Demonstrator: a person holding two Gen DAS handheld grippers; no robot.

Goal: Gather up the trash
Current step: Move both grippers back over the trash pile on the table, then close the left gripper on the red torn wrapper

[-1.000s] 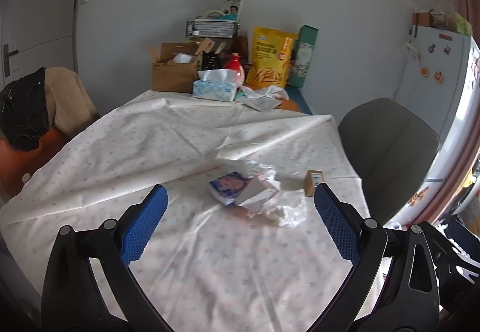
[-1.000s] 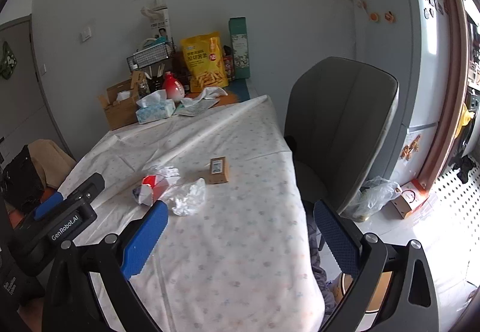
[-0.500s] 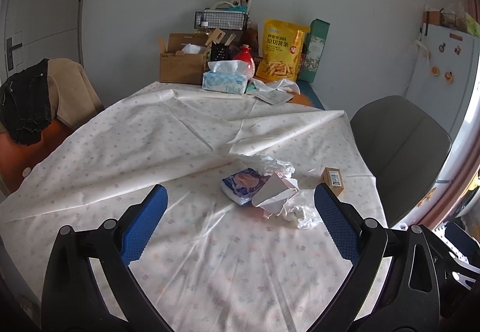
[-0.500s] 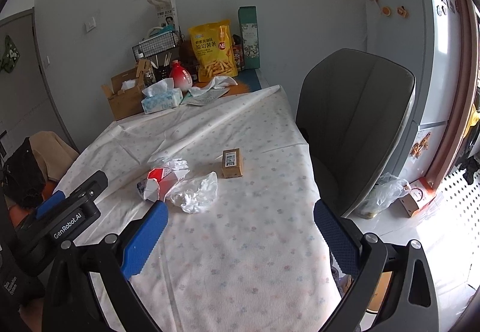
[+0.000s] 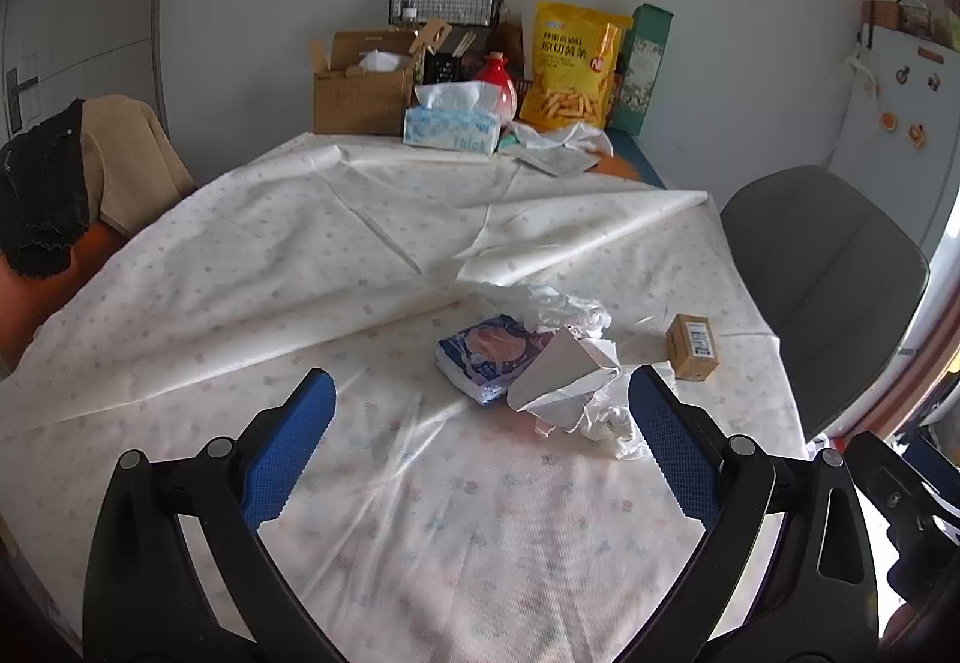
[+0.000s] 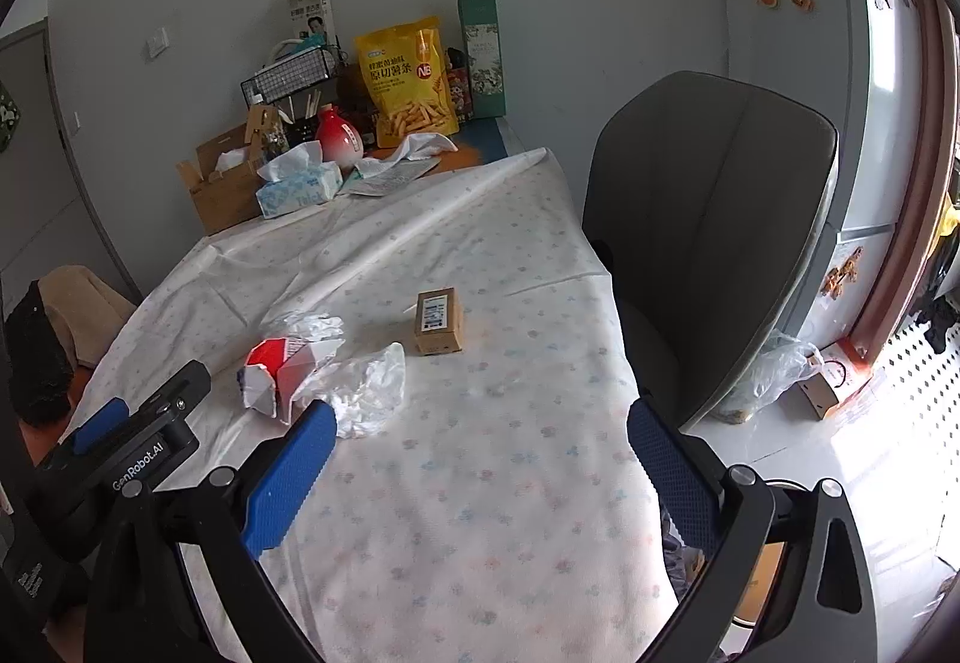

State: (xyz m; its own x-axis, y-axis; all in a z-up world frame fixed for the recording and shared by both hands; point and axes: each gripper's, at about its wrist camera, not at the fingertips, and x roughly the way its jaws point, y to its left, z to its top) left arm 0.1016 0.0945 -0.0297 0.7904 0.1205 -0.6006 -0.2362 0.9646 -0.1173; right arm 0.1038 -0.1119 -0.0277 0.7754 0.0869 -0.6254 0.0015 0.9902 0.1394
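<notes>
A small pile of trash lies on the white tablecloth (image 5: 252, 267): a blue tissue packet (image 5: 489, 354), a crushed red-and-white carton (image 5: 564, 381) (image 6: 282, 372), crumpled white paper (image 5: 558, 303) and a crumpled clear plastic bag (image 6: 369, 390). A small brown cardboard box (image 5: 692, 346) (image 6: 439, 320) lies to the right of the pile. My left gripper (image 5: 480, 450) is open and empty, just short of the pile. My right gripper (image 6: 477, 462) is open and empty, nearer than the plastic bag and the box. The left gripper's body shows in the right wrist view (image 6: 126, 453).
At the table's far end stand a cardboard box (image 5: 360, 87), a tissue box (image 5: 453, 126), a red vase (image 5: 498, 78), a yellow snack bag (image 5: 570, 63) and a wire basket (image 5: 444, 6). A grey chair (image 6: 714, 237) stands at the table's right side. A fridge (image 6: 798, 81) stands beyond it.
Both grippers have moved forward toward the trash pile, which now looks larger and closer. Both stay open. Nothing on the table has moved.
</notes>
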